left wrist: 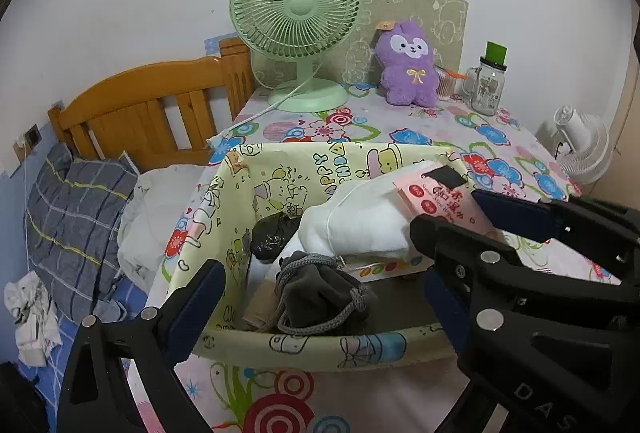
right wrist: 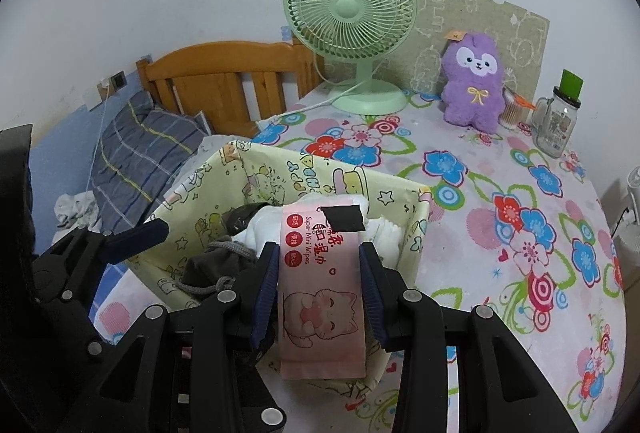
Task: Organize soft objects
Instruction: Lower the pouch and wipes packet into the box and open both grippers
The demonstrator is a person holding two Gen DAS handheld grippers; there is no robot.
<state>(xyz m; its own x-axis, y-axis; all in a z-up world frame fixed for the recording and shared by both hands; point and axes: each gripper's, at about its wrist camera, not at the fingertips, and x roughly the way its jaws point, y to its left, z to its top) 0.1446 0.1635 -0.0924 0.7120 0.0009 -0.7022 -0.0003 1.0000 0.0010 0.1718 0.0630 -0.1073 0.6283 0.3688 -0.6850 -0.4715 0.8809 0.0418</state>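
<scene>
- Progress looks well advanced: the fabric storage bin (right wrist: 400, 209), yellow with cartoon prints, stands on the flowered tablecloth (right wrist: 520, 193) and already holds several soft things.
- Inside the bin I see a grey drawstring pouch (left wrist: 320, 297), a crumpled black bag (left wrist: 272, 237) and a white folded cloth (left wrist: 360, 221), all lying close together and touching.
- The right gripper (right wrist: 320, 289) is grasping the pink pack of wet wipes (right wrist: 320, 273); its two blue pads press the pack from both sides.
- The pack hangs over the near right part of the bin, with its far end on top of the white cloth. I judge that it is being placed now and is not yet let go.
- The left gripper (left wrist: 328, 261) stands spread wide and holds nothing. One finger is at the near left wall of the bin; whether it touches the wall, I cannot tell.
- The purple plush toy (right wrist: 474, 85) sits at the back of the table, well apart from the bin, between the green fan (right wrist: 352, 33) and the glass jar (right wrist: 558, 121).
- As a guess, the plush is the one soft thing left to collect, after the wipes are released.
</scene>
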